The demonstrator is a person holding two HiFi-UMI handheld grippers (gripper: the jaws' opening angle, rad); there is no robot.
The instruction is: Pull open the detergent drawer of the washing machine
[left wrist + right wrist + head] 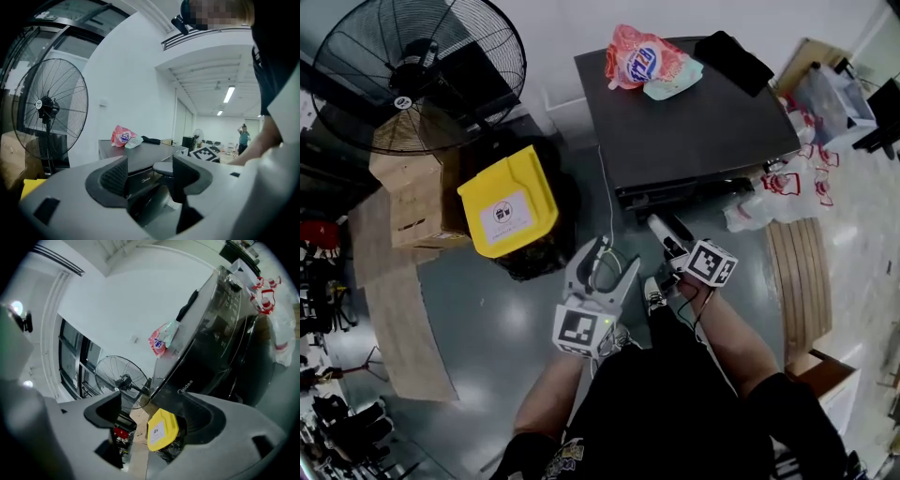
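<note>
The dark washing machine (694, 117) stands ahead of me, its front control strip (675, 192) just past both grippers; I cannot make out the detergent drawer itself. My left gripper (614, 255) is open and empty a short way in front of the machine. In the left gripper view the machine's front (140, 161) shows between the open left gripper (150, 174) jaws. My right gripper (667, 242) is nearer the front panel, rolled onto its side. The right gripper view shows the machine (211, 348) tilted above the open, empty right gripper (150, 416).
A pink detergent bag (642, 58) and a black cloth (733, 58) lie on the machine's top. A yellow-lidded bin (508, 202), cardboard boxes (417, 197) and a large floor fan (417, 66) stand to the left. Plastic bags (773, 192) lie to the right.
</note>
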